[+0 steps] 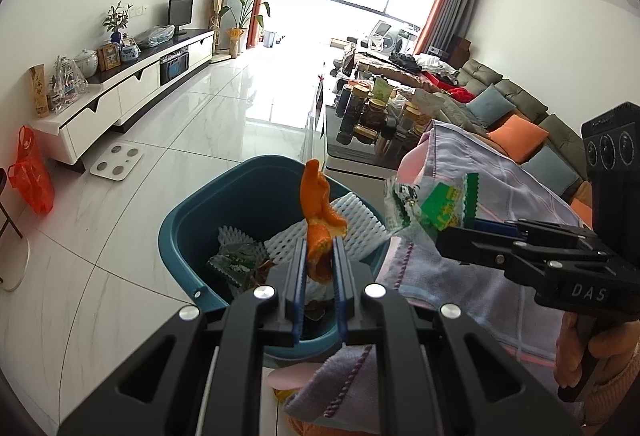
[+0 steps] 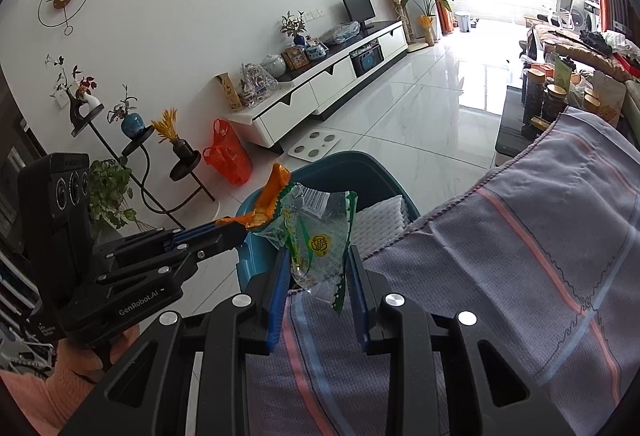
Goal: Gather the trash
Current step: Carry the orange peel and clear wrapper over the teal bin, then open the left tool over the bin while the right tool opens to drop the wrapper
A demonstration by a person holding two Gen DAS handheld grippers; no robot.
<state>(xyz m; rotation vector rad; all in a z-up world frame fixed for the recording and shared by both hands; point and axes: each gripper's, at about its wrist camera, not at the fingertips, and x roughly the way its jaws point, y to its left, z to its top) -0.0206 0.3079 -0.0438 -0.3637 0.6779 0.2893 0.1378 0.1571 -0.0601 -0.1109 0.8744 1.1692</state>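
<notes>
Currently left tongs (image 1: pixel 320 256) clamped on limp orange peel (image 1: pixel 318 212) above bin (image 1: pixel 180 220); right tongs (image 2: pixel 318 268) clamped on featherlight crinkly wrapper (image 2: pixel 316 232) beside bin; pinch mid-body, slips easily.

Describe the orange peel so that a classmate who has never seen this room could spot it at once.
Find the teal bin on the white tiled floor beside the striped cloth. Just above its opening, the left gripper pinches the orange peel. It is bright orange and curled, unlike the clear green-printed wrapper beside it.
</notes>
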